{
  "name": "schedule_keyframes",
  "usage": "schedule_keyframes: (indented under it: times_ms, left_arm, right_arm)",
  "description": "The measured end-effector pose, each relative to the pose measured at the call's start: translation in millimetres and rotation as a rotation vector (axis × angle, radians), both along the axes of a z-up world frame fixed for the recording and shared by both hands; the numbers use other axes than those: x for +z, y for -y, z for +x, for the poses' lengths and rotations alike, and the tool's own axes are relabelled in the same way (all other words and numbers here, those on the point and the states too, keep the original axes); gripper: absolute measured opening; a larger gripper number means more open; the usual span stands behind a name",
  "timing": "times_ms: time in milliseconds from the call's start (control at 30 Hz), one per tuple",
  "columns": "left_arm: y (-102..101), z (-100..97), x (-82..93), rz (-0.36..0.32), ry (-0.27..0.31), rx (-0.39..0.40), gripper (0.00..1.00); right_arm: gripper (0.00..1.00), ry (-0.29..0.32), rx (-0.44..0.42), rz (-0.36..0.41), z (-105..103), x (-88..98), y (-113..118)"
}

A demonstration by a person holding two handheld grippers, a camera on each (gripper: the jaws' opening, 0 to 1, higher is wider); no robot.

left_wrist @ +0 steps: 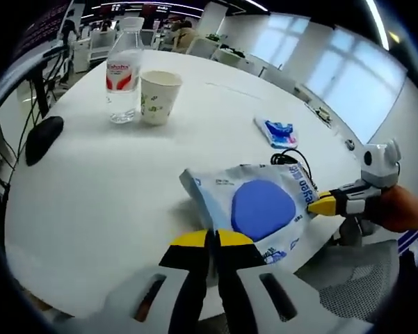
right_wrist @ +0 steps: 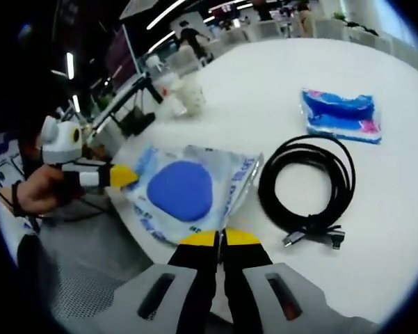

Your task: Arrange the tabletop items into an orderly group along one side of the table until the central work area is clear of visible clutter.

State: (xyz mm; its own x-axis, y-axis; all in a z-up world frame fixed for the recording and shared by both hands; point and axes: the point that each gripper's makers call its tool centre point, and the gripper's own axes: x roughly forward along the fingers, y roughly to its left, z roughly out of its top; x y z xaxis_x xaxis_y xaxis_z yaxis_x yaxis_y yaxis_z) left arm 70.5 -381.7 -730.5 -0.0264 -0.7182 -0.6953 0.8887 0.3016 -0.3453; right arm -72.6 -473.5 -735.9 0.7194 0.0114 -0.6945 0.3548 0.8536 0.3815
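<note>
At the table's near edge the white packet with the blue disc (left_wrist: 264, 209) lies stretched between both claws: left gripper (left_wrist: 213, 240) and right gripper (right_wrist: 220, 239) each pinch an opposite edge.

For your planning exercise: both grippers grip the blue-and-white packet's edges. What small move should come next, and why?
Probably slide the packet toward the bottle and paper cup. The left gripper and right gripper each pinch an edge, and those two already stand grouped.
</note>
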Motion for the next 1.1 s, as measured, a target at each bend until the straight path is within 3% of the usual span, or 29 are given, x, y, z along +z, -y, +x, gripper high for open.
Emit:
schedule_keyframes:
  times_ms: [300,500,767,1000,1100]
  left_arm:
    - [49.4,20.4,13.1,-0.032,0.018,-0.011,0.00]
    - [83.3,35.7,20.5,-0.065,-0.002,0.029,0.00]
    - [102.7,44.4,7.7,-0.045,-0.024,0.061,0.00]
    - [117.4,54.4,-6.5,-0.020,-0.040,0.091,0.00]
    - [126.1,58.5,-10.4,-0.020,-0.076,0.122,0.00]
  right_arm:
    - [0.00,0.015,0.000,-0.054,23.9,12.3,50.9]
    - [0.00,0.013,-0.010,-0.071,44.4,13.3,91.4]
    - [0.00,0.000,0.021,-0.094,71.9,7.1,128.9]
    - [0.00,-0.016,0.041,-0.094,83.2,-8.1,141.8]
    - [0.00,-0.022,0.023,-0.082,81.3,-14.4,147.4]
